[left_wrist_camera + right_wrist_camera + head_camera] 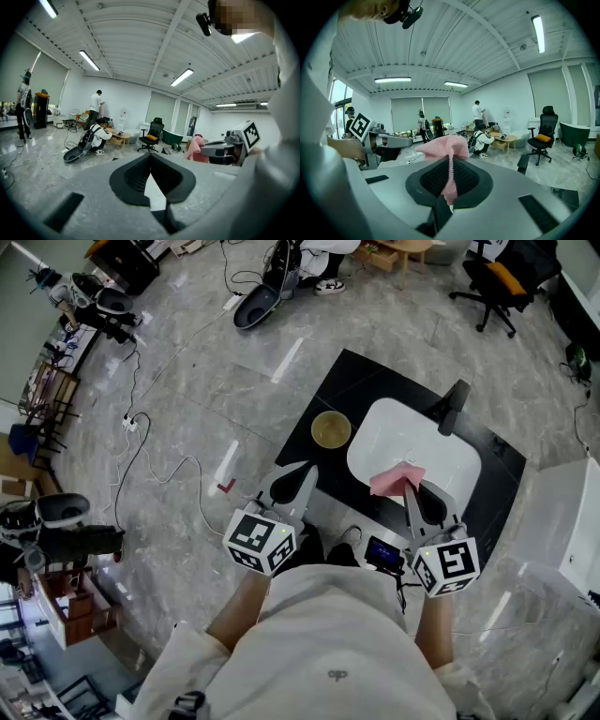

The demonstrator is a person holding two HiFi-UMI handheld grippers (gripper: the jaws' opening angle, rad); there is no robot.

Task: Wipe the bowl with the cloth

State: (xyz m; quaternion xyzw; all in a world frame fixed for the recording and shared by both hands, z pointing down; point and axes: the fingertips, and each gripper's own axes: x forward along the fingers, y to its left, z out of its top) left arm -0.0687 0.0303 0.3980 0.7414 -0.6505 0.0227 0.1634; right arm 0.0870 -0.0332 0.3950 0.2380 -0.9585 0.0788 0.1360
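Pink cloth [443, 147] with a fine knitted texture, bunched: pinched in the right gripper [410, 487]. In the right gripper view a narrow strip of it runs down between the two black ribbed pads [466, 178], which press on it from both sides. A crumpled fan of it spreads above the tips.

Head view: the cloth hangs at the near rim of the white rounded sink [412, 432], which is set into the black rectangular counter [349, 379]. Whether it touches the rim: cannot tell.

Round, shallow, tan bowl [331, 429]: upright on the counter, close to its left edge, just beside the sink's left rim. Inside looks plain and evenly coloured, with a slightly lighter rim. It stands well apart from the cloth.

Left gripper [307, 471]: jaws pressed together with nothing between them. It is held at the counter's near-left edge, short of the bowl.

Black faucet [453, 407]: at the sink's far right rim.
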